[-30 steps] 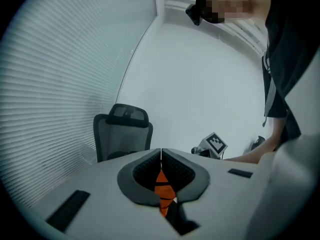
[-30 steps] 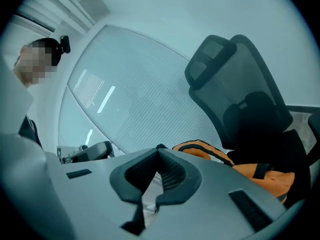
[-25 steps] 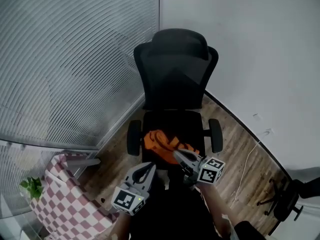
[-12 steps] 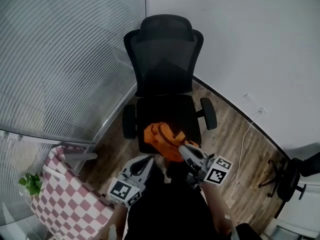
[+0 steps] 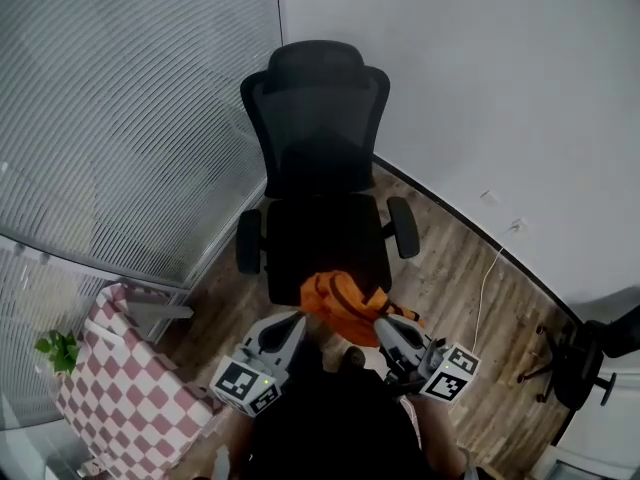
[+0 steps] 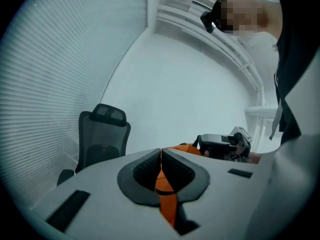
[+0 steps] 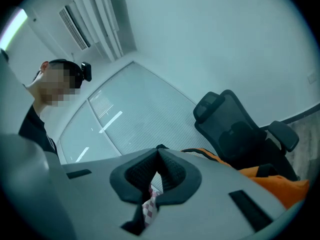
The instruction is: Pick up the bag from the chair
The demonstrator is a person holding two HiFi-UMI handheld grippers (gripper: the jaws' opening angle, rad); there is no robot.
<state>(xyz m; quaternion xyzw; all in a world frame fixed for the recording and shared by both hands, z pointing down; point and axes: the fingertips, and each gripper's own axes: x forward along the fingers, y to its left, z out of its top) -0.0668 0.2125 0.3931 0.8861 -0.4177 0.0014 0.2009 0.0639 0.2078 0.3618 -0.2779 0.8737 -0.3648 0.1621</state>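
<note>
The orange bag [image 5: 345, 303] hangs clear of the black office chair [image 5: 320, 148], just in front of its bare seat [image 5: 325, 238]. It hangs between my two grippers. My left gripper [image 5: 296, 320] sits at the bag's left edge. In the left gripper view its jaws [image 6: 161, 151] are shut with an orange strap [image 6: 165, 184] pinched between the pads. My right gripper [image 5: 385, 323] is at the bag's right side, jaws pressed together [image 7: 160, 148]. The bag's black-edged orange cloth [image 7: 270, 181] runs off from its tip.
A slatted glass wall [image 5: 120, 118] stands left of the chair and a white wall behind it. A checkered-cloth table [image 5: 130, 388] and a small plant [image 5: 58, 350] are at lower left. A white cable [image 5: 490, 288] lies on the wood floor, and a second chair's base [image 5: 580, 368] is at right.
The bag has come up off the seat and back toward me, with both grippers drawing back together. The right gripper moved further. The seat is now bare.
</note>
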